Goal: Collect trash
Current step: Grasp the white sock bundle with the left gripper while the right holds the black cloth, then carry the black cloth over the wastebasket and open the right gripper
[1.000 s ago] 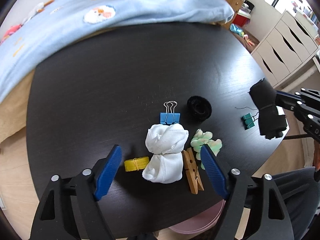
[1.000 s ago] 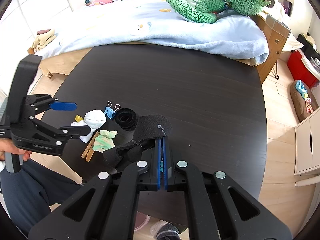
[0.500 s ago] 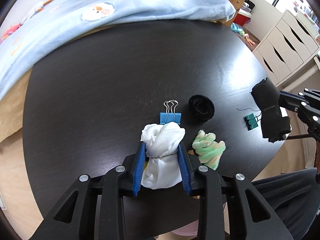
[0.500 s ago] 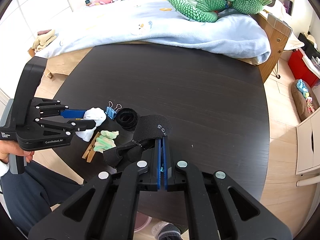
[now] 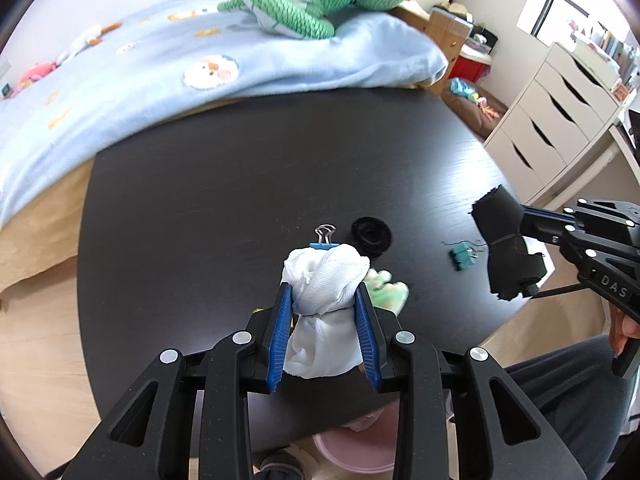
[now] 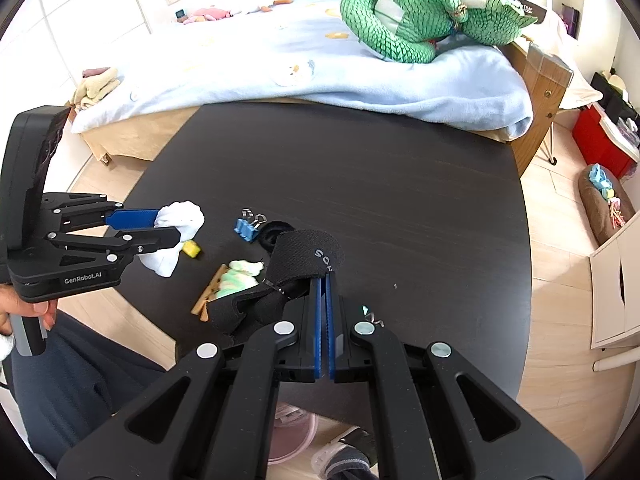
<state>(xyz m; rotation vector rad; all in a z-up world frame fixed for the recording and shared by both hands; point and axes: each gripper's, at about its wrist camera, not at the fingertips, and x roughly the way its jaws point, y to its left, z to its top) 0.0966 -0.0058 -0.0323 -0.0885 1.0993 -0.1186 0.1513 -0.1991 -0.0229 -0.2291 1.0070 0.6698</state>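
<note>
Left hand-held gripper [image 5: 324, 320] pinches a white knotted cloth bundle [image 5: 324, 292] between its blue pads; in the right wrist view the bundle [image 6: 176, 236] hangs lifted just above the near-left part of the black round bench [image 6: 380, 184]. Right hand-held gripper [image 6: 323, 320] has its pads pressed together on a black sock [image 6: 292, 268], held off the bench near its front edge; the same sock [image 5: 506, 248] shows at the right in the left wrist view.

On the bench: blue binder clip [image 6: 248, 226], black fabric ring [image 5: 372, 236] just beside it, yellow small roll [image 6: 191, 249] under the bundle, pale green crumpled wad [image 6: 238, 276] touching a wooden clothespin [image 6: 210, 294], teal binder clip [image 5: 462, 258] well apart toward the right. Pink bin [image 5: 352, 448] sits on the floor below the bench's near edge. Bed with light blue blanket [image 6: 320, 76] and green plush dragon [image 6: 420, 20] behind the bench.
</note>
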